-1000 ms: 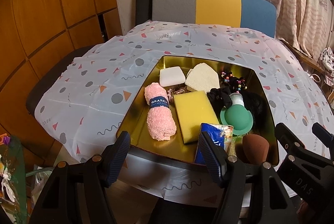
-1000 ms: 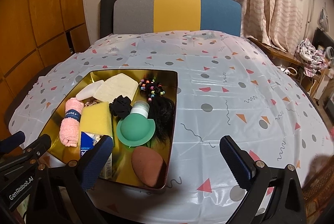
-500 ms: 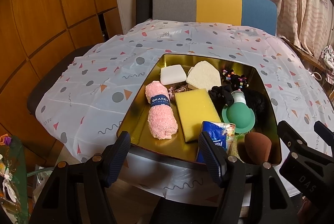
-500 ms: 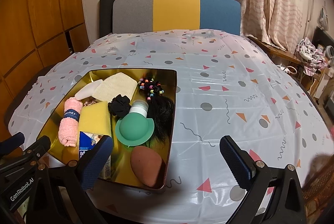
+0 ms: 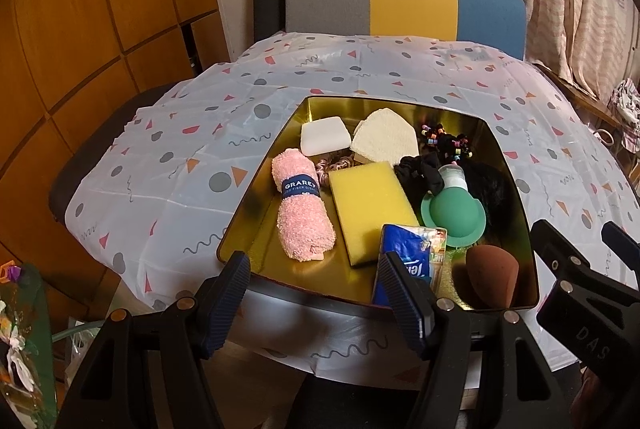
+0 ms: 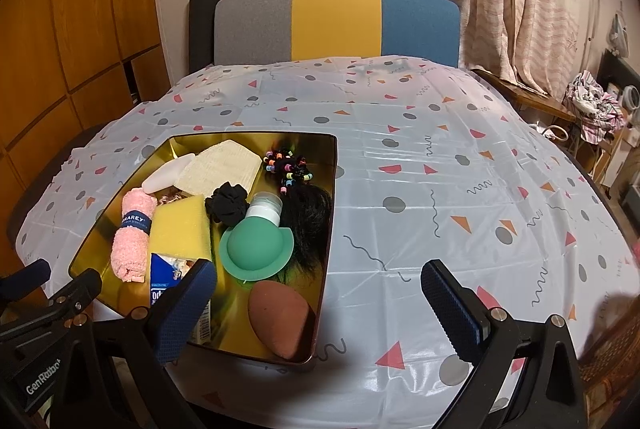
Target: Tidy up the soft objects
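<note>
A gold metal tray (image 5: 260, 205) sits near the front left corner of the tabletop (image 6: 440, 189), which is covered by a white plastic cloth printed with grey dots and coloured triangles. All the soft things lie inside the tray.

Along its left edge lies a rolled pink towel (image 5: 301, 205) with a dark blue paper band. Just right of it, touching, is a yellow sponge (image 5: 370, 205). At the tray's far left corner rests a white foam block (image 5: 323, 141), with a cream loofah pad (image 5: 386, 143) just beside it and a pink scrunchie (image 5: 334, 163) peeking out between the block and the sponge. A black scrunchie (image 6: 226, 203) lies right of the sponge, next to a green silicone bottle (image 6: 256, 243) with a white cap. Behind the bottle, along the tray's right edge, lies a tuft of black hair (image 6: 310, 217), and at the far right corner a cluster of black hair ties with coloured beads (image 6: 288, 167). A blue tissue pack (image 5: 412, 253) overlaps the sponge's near end, and a brown makeup sponge (image 6: 280, 313) sits in the tray's near right corner.

The left hand-held gripper (image 5: 316, 295) hovers at the tray's near edge, jaws apart and empty. The right hand-held gripper (image 6: 318, 305) is likewise spread wide and empty, straddling the tray's near right corner.
</note>
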